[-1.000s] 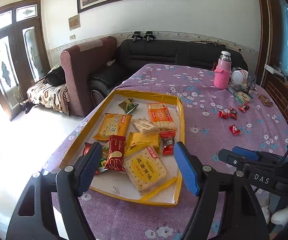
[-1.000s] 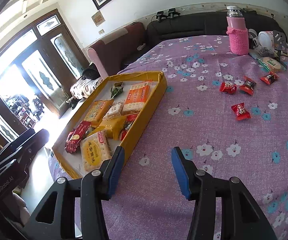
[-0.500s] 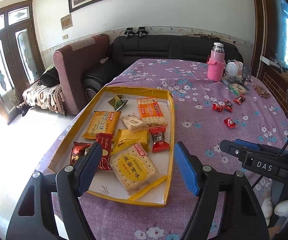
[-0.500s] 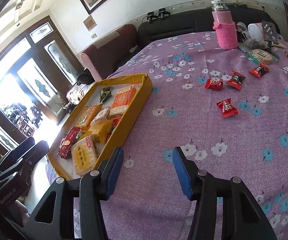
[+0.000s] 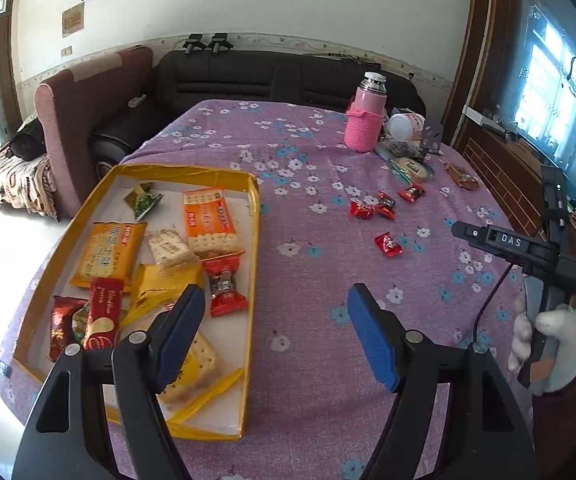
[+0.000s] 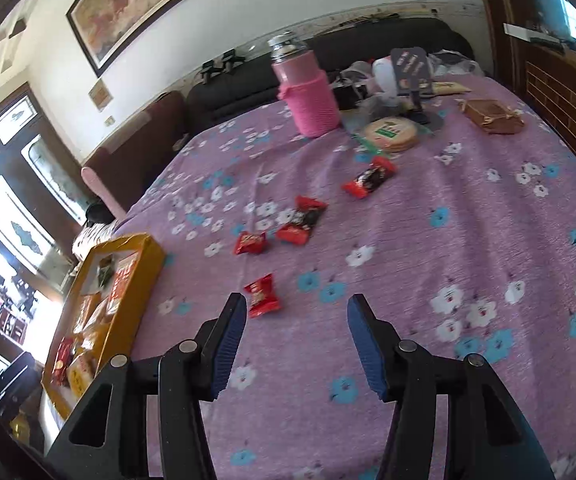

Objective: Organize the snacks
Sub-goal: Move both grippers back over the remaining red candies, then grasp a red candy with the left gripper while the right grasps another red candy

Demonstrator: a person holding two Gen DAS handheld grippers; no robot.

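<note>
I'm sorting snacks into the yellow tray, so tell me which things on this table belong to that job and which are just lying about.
Part of the job:
yellow tray
loose red snack packets
round cracker pack
brown snack packet

Just lying about:
pink flask
white jar

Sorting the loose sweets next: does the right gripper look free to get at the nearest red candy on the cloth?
Probably yes. The right gripper is empty, its jaws opening, and the nearest red candy lies alone on the tablecloth just ahead of its left finger, nothing between.
</note>
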